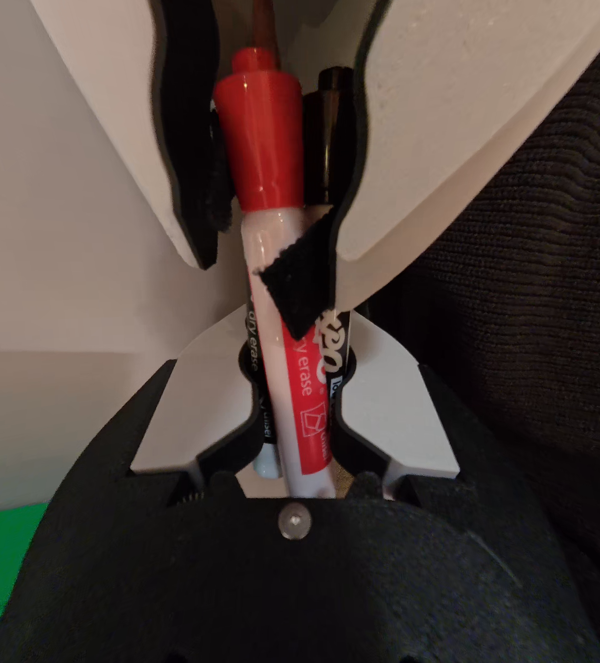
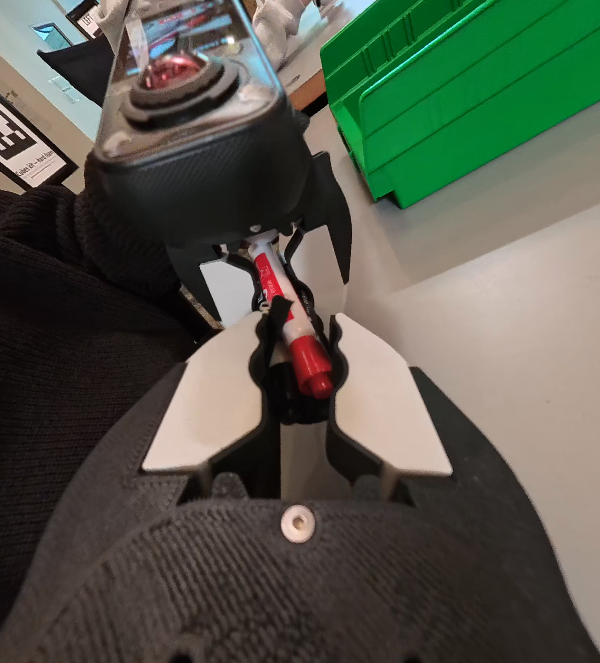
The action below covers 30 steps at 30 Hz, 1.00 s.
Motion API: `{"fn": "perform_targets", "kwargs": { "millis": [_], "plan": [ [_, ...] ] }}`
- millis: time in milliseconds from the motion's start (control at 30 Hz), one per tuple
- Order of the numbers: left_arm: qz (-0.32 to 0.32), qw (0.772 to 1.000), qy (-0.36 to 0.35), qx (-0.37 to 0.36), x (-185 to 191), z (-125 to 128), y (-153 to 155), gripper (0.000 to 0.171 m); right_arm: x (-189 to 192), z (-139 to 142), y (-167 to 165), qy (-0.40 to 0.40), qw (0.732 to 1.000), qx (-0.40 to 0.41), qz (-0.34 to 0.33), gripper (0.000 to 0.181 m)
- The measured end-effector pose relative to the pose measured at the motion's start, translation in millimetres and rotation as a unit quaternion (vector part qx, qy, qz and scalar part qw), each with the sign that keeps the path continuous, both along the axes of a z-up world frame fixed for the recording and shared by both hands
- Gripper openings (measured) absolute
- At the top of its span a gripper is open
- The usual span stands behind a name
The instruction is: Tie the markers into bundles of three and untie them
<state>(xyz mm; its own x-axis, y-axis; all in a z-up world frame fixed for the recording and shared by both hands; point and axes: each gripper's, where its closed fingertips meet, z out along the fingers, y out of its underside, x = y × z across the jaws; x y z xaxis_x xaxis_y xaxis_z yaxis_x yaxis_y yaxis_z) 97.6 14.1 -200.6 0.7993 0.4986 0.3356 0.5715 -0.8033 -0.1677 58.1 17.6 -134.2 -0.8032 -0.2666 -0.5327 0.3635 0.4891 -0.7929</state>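
Fingers of my left gripper were closed around a bundle of markers, pinching the lower barrels. Uppermost in the bundle lay the red-capped marker, with a black-capped marker just beside it on the right. One strip of black strap crossed the white barrel diagonally.

My right gripper faced the left one head-on, its white fingers closed around the cap ends of the same bundle; the red cap sat between them. Left gripper held the opposite end. Both units hung above a grey table. Green bins stood stacked farther off on the right. A black knitted sleeve filled the left side.
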Motion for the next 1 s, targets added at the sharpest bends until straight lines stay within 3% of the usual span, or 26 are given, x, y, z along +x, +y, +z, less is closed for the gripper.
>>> {"fn": "perform_targets", "kwargs": {
  "millis": [400, 567, 767, 1000],
  "plan": [
    [0.003, 1.0, 0.005, -0.014, -2.4, -4.2, -2.5, 0.044, -3.7, -0.2, 2.1, -0.018, 1.0, 0.015, -0.003, 0.025],
    [0.005, 1.0, 0.01, -0.016, -4.1, -4.3, -3.5, 0.044, -10.0, 8.4, 4.2, -0.015, 1.0, -0.002, -0.008, 0.004],
    [0.006, 1.0, 0.015, -0.011, -6.3, -3.1, -1.6, 0.044, -13.5, 13.8, 5.4, -0.027, 1.0, 0.004, -0.008, 0.002],
    [0.004, 1.0, 0.024, -0.002, -8.7, -3.0, -1.5, 0.045, -9.0, 19.0, 5.7, 0.02, 1.0, -0.003, -0.002, 0.003]
  ]
}}
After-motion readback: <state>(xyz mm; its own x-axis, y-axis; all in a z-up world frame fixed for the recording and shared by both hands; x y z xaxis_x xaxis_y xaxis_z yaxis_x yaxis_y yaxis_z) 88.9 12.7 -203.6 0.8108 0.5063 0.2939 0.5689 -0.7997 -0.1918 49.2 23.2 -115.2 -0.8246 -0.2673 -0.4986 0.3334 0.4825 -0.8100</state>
